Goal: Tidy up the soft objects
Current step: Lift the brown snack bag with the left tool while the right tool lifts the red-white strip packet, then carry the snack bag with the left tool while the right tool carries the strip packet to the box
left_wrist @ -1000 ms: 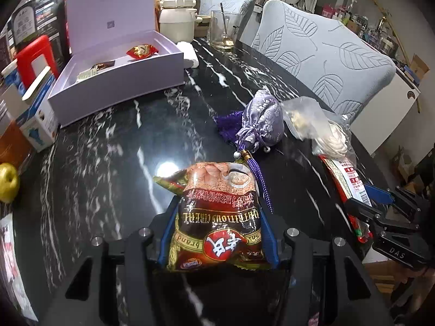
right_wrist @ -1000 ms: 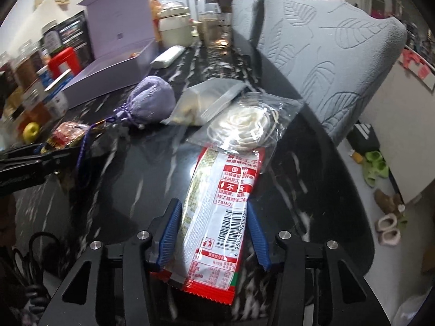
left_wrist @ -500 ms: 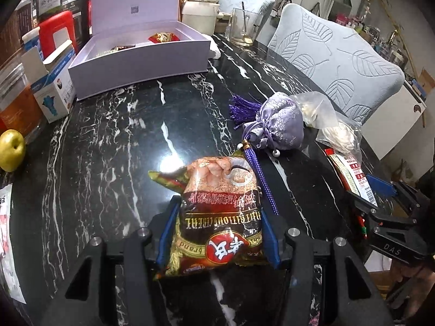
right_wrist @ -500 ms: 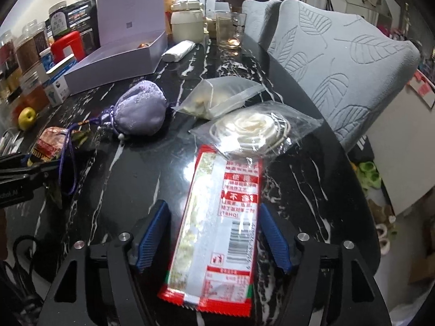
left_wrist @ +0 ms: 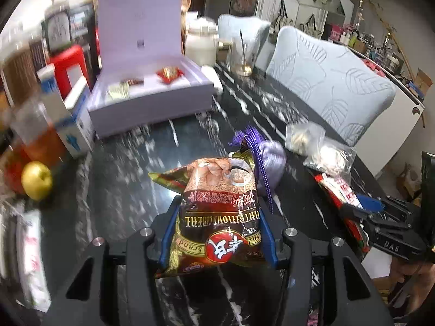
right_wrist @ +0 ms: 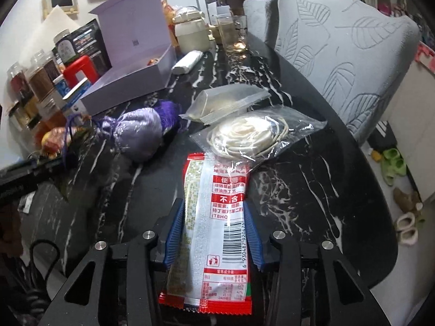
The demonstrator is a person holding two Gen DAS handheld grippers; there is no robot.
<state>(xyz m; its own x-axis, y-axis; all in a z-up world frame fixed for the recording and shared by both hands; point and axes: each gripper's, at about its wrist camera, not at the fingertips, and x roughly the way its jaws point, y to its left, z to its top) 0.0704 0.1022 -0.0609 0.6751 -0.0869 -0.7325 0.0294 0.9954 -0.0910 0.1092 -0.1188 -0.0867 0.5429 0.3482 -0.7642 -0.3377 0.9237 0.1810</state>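
My left gripper (left_wrist: 217,231) is shut on a brown and gold cereal packet (left_wrist: 217,212) and holds it up above the black marble table (left_wrist: 122,184); a purple cord hangs over the packet. The open lilac box (left_wrist: 152,92) stands beyond it, with small packets inside. My right gripper (right_wrist: 213,233) is shut on a red and white snack packet (right_wrist: 214,231) low over the table. A lilac drawstring pouch (right_wrist: 136,135) and two clear plastic bags (right_wrist: 252,135) lie ahead of it.
A yellow apple (left_wrist: 36,180), a blue and white carton (left_wrist: 68,119) and jars stand at the left. A white pot (right_wrist: 190,36) and a glass (right_wrist: 233,34) stand at the far end. Grey leaf-pattern chairs (right_wrist: 339,40) line the right edge.
My left gripper has lifted the cereal packet and swung toward the lilac box; the view is blurred by motion. My right gripper has closed onto the red and white packet.
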